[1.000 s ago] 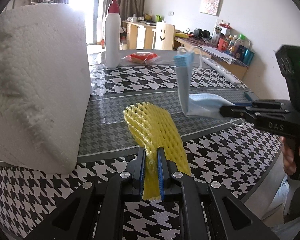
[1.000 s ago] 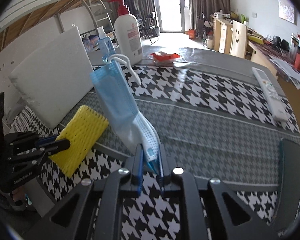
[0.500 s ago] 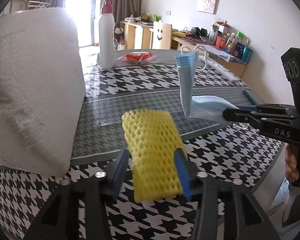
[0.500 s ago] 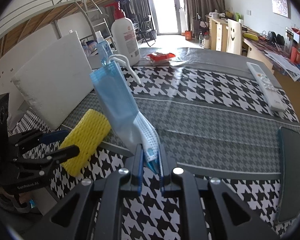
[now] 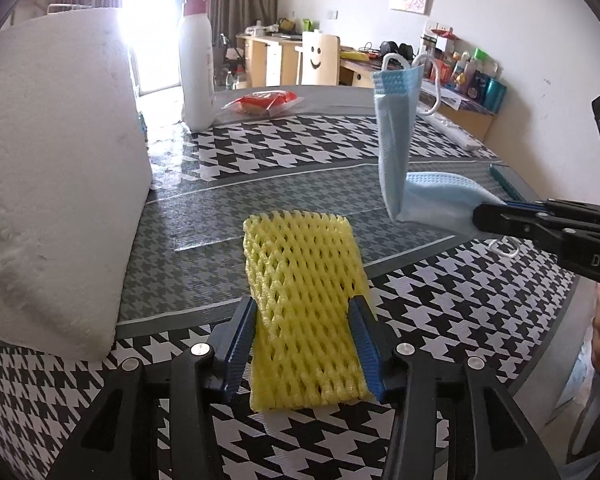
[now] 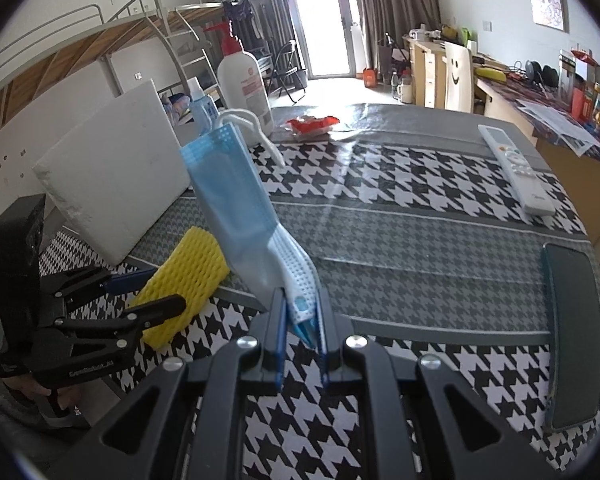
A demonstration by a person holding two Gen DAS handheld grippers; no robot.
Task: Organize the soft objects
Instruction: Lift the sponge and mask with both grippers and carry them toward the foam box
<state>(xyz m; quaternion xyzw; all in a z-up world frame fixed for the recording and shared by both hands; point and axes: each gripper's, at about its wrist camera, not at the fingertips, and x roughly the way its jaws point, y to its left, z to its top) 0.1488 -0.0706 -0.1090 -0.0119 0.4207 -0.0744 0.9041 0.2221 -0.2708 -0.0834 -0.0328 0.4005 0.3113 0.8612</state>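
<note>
Both handheld black plastic two-finger grippers, left (image 5: 304, 344) and right (image 6: 302, 330), carry ribbed blue pads (image 5: 242, 344), silver screw heads (image 5: 202, 349) and pale lettering on their black frames (image 6: 90, 364).

A table (image 6: 420, 240) covered in a black-and-white houndstooth cloth with a grey band across its middle. On it, seen from the right wrist: a yellow foam net sleeve (image 6: 184, 276) at 9 o'clock, a white foam slab (image 6: 112, 184) at 10 o'clock, a white pump bottle (image 6: 244, 84) and small blue bottle (image 6: 202, 106) at 11 o'clock, a red packet (image 6: 310, 124) at 12 o'clock, a white remote (image 6: 518, 168) at 2 o'clock, and a dark phone (image 6: 574, 336) at 4 o'clock.
</note>
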